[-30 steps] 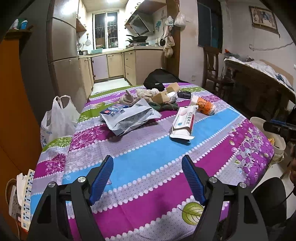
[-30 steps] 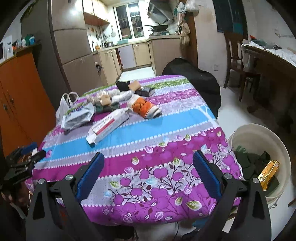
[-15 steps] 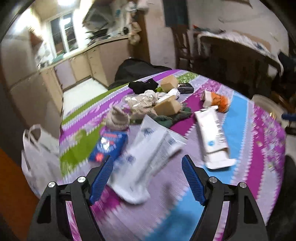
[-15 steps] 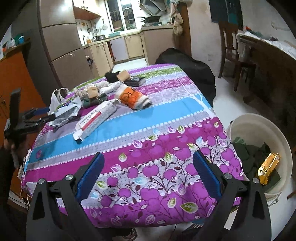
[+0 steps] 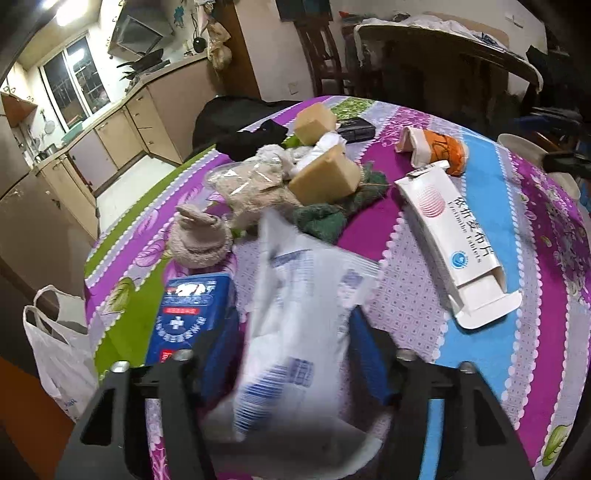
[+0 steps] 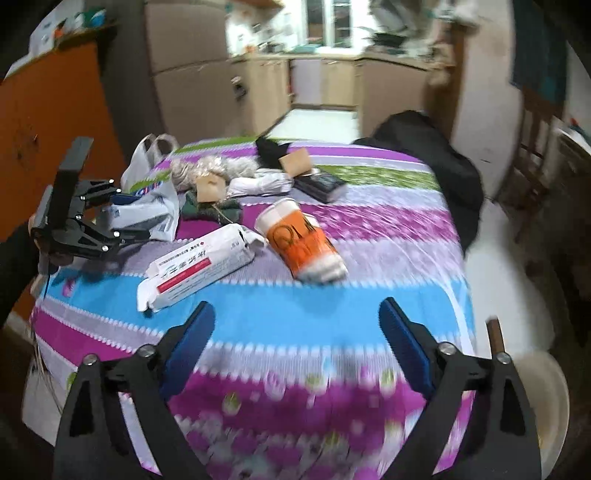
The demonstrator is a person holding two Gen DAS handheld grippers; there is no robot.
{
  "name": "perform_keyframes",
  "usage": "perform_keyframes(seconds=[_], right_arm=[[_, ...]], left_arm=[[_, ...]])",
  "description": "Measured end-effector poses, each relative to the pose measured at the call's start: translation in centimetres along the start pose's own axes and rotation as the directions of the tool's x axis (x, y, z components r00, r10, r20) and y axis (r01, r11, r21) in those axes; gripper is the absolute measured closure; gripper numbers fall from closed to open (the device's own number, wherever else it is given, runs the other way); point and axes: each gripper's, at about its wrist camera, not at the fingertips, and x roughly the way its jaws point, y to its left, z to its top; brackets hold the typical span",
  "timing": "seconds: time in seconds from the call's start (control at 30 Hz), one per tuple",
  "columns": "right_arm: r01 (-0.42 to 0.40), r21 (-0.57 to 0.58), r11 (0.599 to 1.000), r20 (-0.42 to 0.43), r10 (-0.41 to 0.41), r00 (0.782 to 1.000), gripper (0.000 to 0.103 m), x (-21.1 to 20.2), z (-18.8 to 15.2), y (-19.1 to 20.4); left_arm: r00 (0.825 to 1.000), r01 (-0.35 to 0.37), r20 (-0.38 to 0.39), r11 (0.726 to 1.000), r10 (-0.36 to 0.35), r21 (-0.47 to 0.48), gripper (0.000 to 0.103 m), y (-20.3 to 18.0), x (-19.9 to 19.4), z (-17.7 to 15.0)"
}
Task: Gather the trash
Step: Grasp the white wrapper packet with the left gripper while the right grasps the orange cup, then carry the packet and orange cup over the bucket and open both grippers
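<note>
Fingers (image 5: 364, 354) of the left gripper (image 5: 291, 354) straddle the white plastic bag (image 5: 299, 317); right gripper (image 6: 295, 347) fingers spread above the tablecloth (image 6: 295, 306).

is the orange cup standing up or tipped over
Tipped over. The orange cup lies on its side on the tablecloth, rim toward the white carton; the left wrist view agrees.

A home: kitchen cabinets (image 5: 122, 136) under a window (image 5: 75, 79), range hood (image 5: 142, 31), wooden chair (image 5: 325, 48), floral tablecloth on the surface (image 5: 517, 236).

The table (image 6: 332, 295), covered by a striped flowered cloth, is strewn with a white carton (image 6: 199, 266), an orange cup (image 6: 299, 240), a blue box (image 5: 192, 314), a plastic bag (image 5: 299, 325) and brown blocks (image 5: 325, 177)
</note>
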Motion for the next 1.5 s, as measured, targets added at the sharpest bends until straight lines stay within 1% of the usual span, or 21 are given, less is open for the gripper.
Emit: perform_keyframes(seconds=[0.03, 0.07, 0.13, 0.23, 0.3, 0.4, 0.47, 0.53, 0.63, 0.73, 0.83, 0.9, 0.97, 1.03, 1.1, 1.13, 1.17, 1.2, 1.33, 1.47, 1.5], right_arm=[[-0.004, -0.031, 0.999, -0.007, 0.004, 1.000, 0.020, 0.7, 0.5, 0.0], [-0.013, -0.084, 0.996, -0.016, 0.012, 1.000, 0.020, 1.7, 1.4, -0.1], [-0.037, -0.197, 0.980, -0.028, 0.032, 0.999, 0.020, 3.6, 2.8, 0.0], [-0.070, -0.268, 0.961, -0.075, 0.052, 0.996, 0.020, 6.1, 3.9, -0.2], [-0.081, -0.267, 0.960, -0.123, 0.049, 0.991, 0.024, 8.3, 4.8, -0.9], [-0.098, -0.262, 0.960, -0.178, 0.052, 0.983, 0.041, 10.2, 4.8, -1.4], [-0.126, -0.225, 0.966, -0.161, 0.091, 0.983, 0.051, 10.3, 4.7, -1.6], [-0.087, -0.193, 0.977, -0.140, 0.060, 0.988, 0.063, 9.7, 4.2, -1.4], [-0.053, -0.102, 0.993, -0.123, 0.040, 0.992, 0.068, 7.4, 2.5, -1.2], [-0.018, 0.050, 0.999, -0.101, 0.023, 0.995, 0.068, 2.3, -0.9, -0.7], [0.015, 0.155, 0.988, -0.117, 0.004, 0.993, 0.067, -0.5, -4.3, 0.2], [0.004, 0.209, 0.978, -0.119, 0.021, 0.993, 0.063, -1.7, -6.4, 1.1], [0.033, 0.211, 0.977, -0.106, -0.011, 0.994, 0.054, -2.2, -7.6, 2.0], [0.048, 0.202, 0.978, -0.091, -0.030, 0.995, 0.051, -2.2, -8.3, 2.2], [0.046, 0.211, 0.976, -0.092, -0.027, 0.995, 0.048, -2.0, -8.6, 1.8], [0.045, 0.213, 0.976, -0.086, -0.027, 0.996, 0.044, -2.1, -8.8, 1.6], [0.053, 0.209, 0.976, -0.076, -0.038, 0.996, 0.035, -2.4, -9.0, 1.6], [0.061, 0.201, 0.978, -0.066, -0.049, 0.997, 0.032, -2.6, -9.1, 1.6], [0.085, 0.159, 0.984, -0.051, -0.078, 0.996, 0.031, -3.0, -9.4, 2.0], [0.117, 0.137, 0.984, -0.089, -0.105, 0.990, 0.031, -1.7, -9.5, 2.5], [0.119, 0.133, 0.984, -0.092, -0.107, 0.990, 0.035, -1.5, -9.6, 2.6]], left_arm=[[1.000, -0.004, 0.003, 1.000, 0.004, 0.003, 0.054, -0.2, -0.1, -0.1], [1.000, -0.016, 0.011, 1.000, 0.016, 0.010, 0.067, -0.3, -0.2, -0.1], [1.000, -0.019, 0.012, 1.000, 0.019, 0.013, 0.070, -0.7, -0.1, -0.3], [0.999, -0.025, 0.022, 1.000, 0.025, -0.008, 0.071, -1.1, -0.9, -0.6], [0.999, -0.021, 0.038, 0.999, 0.022, -0.037, 0.071, -1.3, -1.9, -0.8], [0.999, -0.023, 0.033, 0.994, 0.026, -0.103, 0.071, -1.5, -3.4, -1.3], [0.999, -0.027, 0.022, 0.989, 0.030, -0.148, 0.071, -1.7, -4.2, -1.8], [0.999, -0.033, 0.010, 0.981, 0.035, -0.191, 0.071, -2.1, -5.3, -2.5], [0.999, -0.053, 0.002, 0.967, 0.055, -0.247, 0.071, -3.3, -7.0, -3.6], [0.996, -0.085, -0.018, 0.952, 0.083, -0.293, 0.070, -4.9, -8.1, -4.9], [0.993, -0.121, -0.044, 0.932, 0.113, -0.341, 0.068, -6.3, -8.1, -6.3], [0.989, -0.147, -0.054, 0.924, 0.137, -0.352, 0.065, -7.3, -7.7, -7.0], [0.986, -0.166, -0.052, 0.921, 0.158, -0.353, 0.061, -8.2, -7.4, -7.7], [0.981, -0.190, -0.037, 0.913, 0.190, -0.362, 0.055, -8.4, -7.4, -7.9], [0.981, -0.189, -0.034, 0.907, 0.190, -0.376, 0.046, -8.2, -7.4, -7.9], [0.981, -0.188, -0.030, 0.905, 0.191, -0.382, 0.044, -8.0, -7.6, -8.0], [0.981, -0.188, -0.025, 0.904, 0.194, -0.384, 0.040, -7.9, -7.9, -8.1], [0.980, -0.191, -0.019, 0.903, 0.199, -0.385, 0.037, -7.8, -8.3, -8.2], [0.979, -0.188, 0.005, 0.907, 0.205, -0.377, 0.034, -7.9, -9.5, -8.5], [0.981, -0.188, -0.018, 0.920, 0.193, -0.345, 0.034, -8.5, -8.7, -9.0], [0.983, -0.178, -0.019, 0.923, 0.182, -0.341, 0.034, -8.7, -8.3, -9.1]])
